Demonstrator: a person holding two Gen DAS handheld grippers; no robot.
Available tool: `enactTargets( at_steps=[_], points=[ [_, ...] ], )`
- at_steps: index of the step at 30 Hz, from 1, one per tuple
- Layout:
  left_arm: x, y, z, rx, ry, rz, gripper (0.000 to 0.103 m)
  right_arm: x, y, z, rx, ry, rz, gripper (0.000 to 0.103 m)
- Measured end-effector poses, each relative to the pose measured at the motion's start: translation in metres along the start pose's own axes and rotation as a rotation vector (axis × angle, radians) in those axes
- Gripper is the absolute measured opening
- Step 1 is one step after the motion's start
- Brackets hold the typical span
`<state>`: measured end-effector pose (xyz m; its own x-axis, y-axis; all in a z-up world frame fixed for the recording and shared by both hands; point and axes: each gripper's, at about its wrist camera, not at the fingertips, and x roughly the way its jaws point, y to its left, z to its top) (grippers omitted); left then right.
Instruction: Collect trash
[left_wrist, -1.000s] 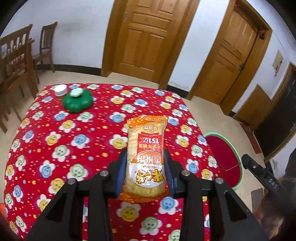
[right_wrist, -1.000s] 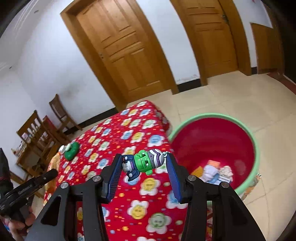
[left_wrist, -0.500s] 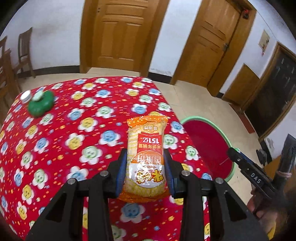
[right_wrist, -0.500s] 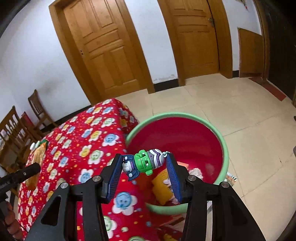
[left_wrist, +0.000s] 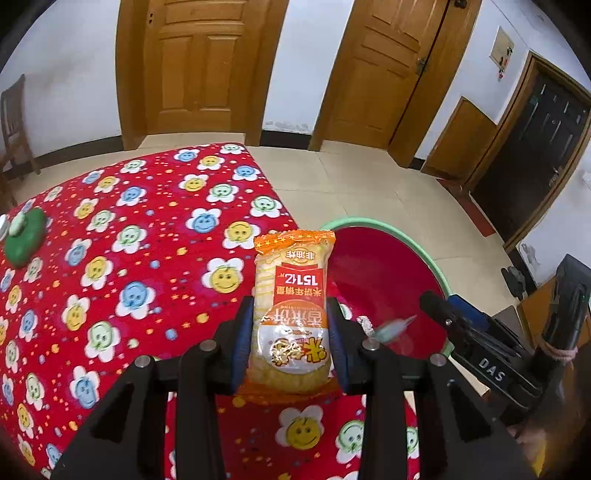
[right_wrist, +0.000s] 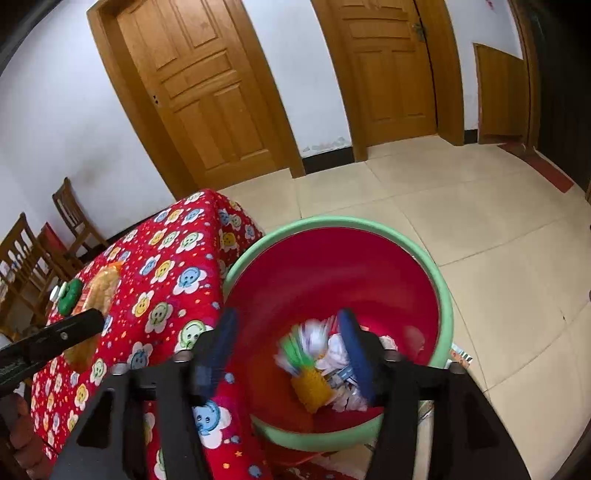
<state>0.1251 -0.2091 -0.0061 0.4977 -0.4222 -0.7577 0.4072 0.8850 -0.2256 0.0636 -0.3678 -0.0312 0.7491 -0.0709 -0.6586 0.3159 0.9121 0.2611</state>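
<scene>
My left gripper (left_wrist: 291, 332) is shut on an orange snack packet (left_wrist: 291, 306) and holds it upright over the table's right edge, near the red basin with a green rim (left_wrist: 424, 258). My right gripper (right_wrist: 288, 347) is open above the basin (right_wrist: 447, 306). A small green and purple toy figure (right_wrist: 295, 350) is blurred, falling between its fingers into the basin, onto several wrappers (right_wrist: 340, 369). The falling toy also shows as a blur in the left wrist view (left_wrist: 391, 326), beside the right gripper (left_wrist: 432, 301).
The table wears a red cloth with flower faces (left_wrist: 129, 258). A green lidded object (left_wrist: 22, 240) sits at its far left. Wooden chairs (right_wrist: 44, 240) stand beyond the table. Two wooden doors (right_wrist: 221, 92) are at the back. The floor is tiled.
My right gripper moved over the basin and opened, and the toy figure dropped out of it. My left gripper carried the snack packet right, toward the table's edge and the basin.
</scene>
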Motion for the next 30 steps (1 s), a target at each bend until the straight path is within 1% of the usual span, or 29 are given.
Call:
enactTargets(
  at_steps=[3, 6, 10, 14, 20, 23, 25, 30],
  points=[
    [0.007, -0.009, 0.002, 0.02, 0.004, -0.011, 0.037, -0.004, -0.009, 0.001, 0.028, -0.013, 0.018, 0.068],
    [0.013, -0.017, 0.002, 0.034, 0.014, -0.028, 0.037, -0.01, -0.018, 0.003, 0.052, -0.029, 0.016, 0.068],
    [0.023, -0.031, -0.001, 0.064, 0.032, -0.063, 0.037, -0.021, -0.03, 0.004, 0.085, -0.052, -0.004, 0.068],
    [0.033, -0.047, -0.002, 0.097, 0.041, -0.089, 0.037, -0.032, -0.042, 0.005, 0.108, -0.076, -0.044, 0.068],
    [0.041, -0.059, -0.001, 0.109, 0.049, -0.125, 0.037, -0.037, -0.051, 0.004, 0.134, -0.08, -0.07, 0.068],
    [0.042, -0.062, -0.002, 0.111, 0.059, -0.153, 0.043, -0.036, -0.053, 0.003, 0.142, -0.077, -0.069, 0.068],
    [0.041, -0.064, -0.004, 0.119, 0.05, -0.157, 0.049, -0.036, -0.054, 0.003, 0.148, -0.077, -0.067, 0.068],
    [0.033, -0.065, -0.004, 0.123, 0.033, -0.144, 0.05, -0.039, -0.053, 0.003, 0.151, -0.085, -0.06, 0.068]
  ],
)
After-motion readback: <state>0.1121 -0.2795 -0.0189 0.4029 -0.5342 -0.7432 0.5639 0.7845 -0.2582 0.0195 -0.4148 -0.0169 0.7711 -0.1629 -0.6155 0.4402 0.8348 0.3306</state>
